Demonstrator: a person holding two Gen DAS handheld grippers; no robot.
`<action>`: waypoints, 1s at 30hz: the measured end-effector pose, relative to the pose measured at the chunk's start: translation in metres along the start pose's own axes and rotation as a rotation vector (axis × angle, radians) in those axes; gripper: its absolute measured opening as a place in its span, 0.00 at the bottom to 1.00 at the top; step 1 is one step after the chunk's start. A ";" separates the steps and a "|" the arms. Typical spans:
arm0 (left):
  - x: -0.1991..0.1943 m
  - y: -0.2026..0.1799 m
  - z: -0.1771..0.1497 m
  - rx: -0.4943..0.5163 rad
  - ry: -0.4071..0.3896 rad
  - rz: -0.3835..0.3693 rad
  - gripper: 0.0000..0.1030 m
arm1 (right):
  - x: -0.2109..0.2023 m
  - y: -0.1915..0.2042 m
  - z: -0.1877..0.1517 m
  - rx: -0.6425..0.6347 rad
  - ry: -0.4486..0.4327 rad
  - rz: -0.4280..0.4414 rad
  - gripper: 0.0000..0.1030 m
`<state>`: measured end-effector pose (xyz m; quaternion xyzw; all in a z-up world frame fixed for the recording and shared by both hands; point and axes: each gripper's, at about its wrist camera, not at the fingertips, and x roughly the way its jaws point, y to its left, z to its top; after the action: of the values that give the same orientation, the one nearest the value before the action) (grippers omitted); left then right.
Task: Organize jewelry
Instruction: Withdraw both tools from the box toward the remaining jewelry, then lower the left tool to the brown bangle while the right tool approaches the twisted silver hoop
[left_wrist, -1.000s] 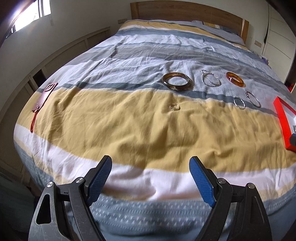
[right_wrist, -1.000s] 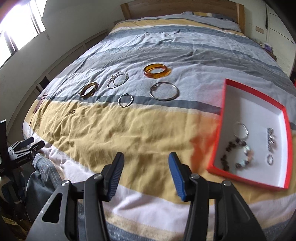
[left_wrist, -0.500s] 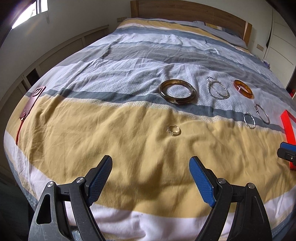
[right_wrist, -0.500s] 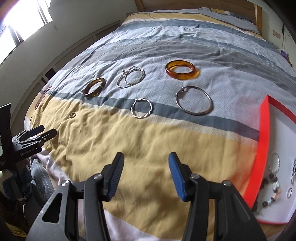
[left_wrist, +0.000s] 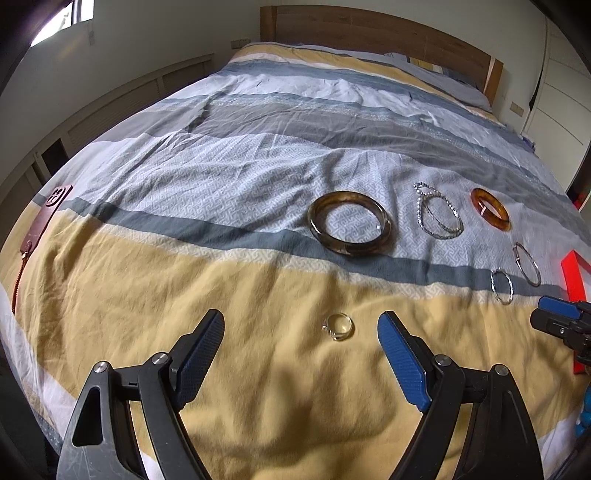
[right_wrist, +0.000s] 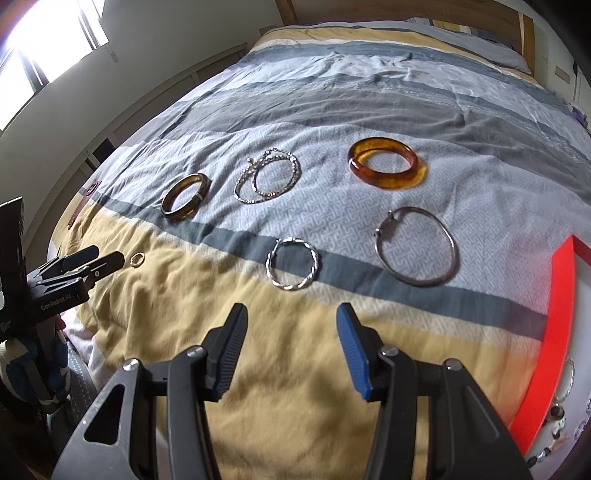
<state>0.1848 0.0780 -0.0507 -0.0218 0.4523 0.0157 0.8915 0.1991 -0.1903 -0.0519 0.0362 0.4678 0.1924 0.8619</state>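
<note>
Reach phase, nothing lifted yet; left gripper (left_wrist: 301, 326) hangs over the yellow band of the striped bedspread (left_wrist: 229, 177), jaws spread wide and empty, the small silver ring (left_wrist: 338, 326) lying flat on the cloth between the two blue pads but touched by neither; right gripper (right_wrist: 291, 325) about half open, also empty, lined up just short of the twisted silver bangle (right_wrist: 293, 263), which lies across the dark grey stripe; beyond it the thin plain bangle (right_wrist: 417, 246), the amber bangle (right_wrist: 386, 164), the beaded chain bracelet (right_wrist: 267, 181) and the dark tortoiseshell bangle (right_wrist: 184, 196), all loose on the bed, well apart from one another; red-rimmed tray (right_wrist: 559, 332) at the right edge already holds a few pieces, so sorting looks partly done. Likely next: left claw descends and closes on the ring; it is low and thin on soft cloth, so pads must meet close to the fabric without pinching a fold; right claw needs a short advance to straddle one side of the twisted bangle's rim.
</note>
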 end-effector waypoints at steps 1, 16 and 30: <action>0.001 0.000 0.000 -0.003 0.001 -0.002 0.82 | 0.002 0.000 0.001 0.000 -0.001 0.001 0.47; 0.020 -0.007 0.019 0.010 -0.011 -0.034 0.82 | 0.020 -0.004 0.015 0.007 -0.007 0.005 0.47; 0.028 -0.010 0.012 0.000 0.006 -0.040 0.82 | 0.037 -0.001 0.019 -0.002 -0.002 0.014 0.47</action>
<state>0.2114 0.0690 -0.0664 -0.0308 0.4545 -0.0020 0.8902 0.2333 -0.1755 -0.0705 0.0388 0.4665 0.1991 0.8610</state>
